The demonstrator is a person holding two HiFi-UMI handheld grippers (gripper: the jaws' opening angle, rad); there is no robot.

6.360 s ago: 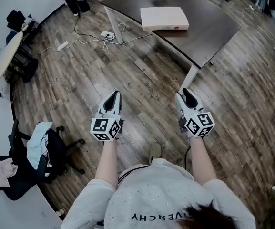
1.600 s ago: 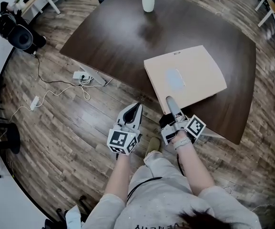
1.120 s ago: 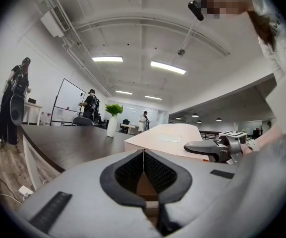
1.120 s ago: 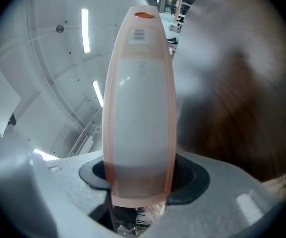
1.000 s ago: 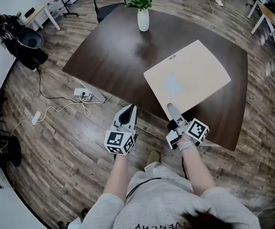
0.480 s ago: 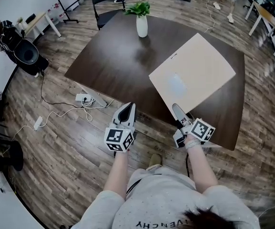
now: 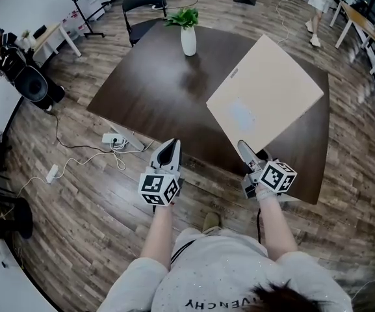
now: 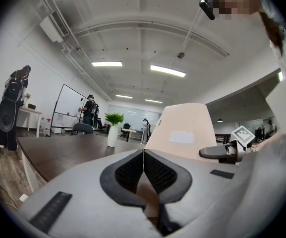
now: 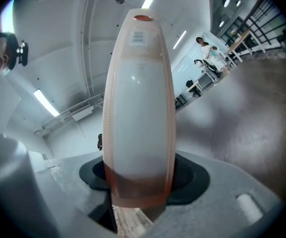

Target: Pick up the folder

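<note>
Since the right tongs [image 7: 244, 149] pinch the folder [image 7: 265, 103] by its near edge, tipped up over the tabletop [image 7: 155, 90], the pick-up looks nearly done. The left tongs [image 7: 171, 145] are pressed together, empty.

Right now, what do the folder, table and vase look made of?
Folder: pale beige, matte, probably stiff plastic. It is unbent though tilted up by one edge, and its narrow side looks faintly translucent in the right gripper view.
Table: dark wood-look top with a satin finish that shows a soft reflection. Veneer or laminate, cannot tell.
Vase: white and smooth, likely glazed ceramic.
</note>
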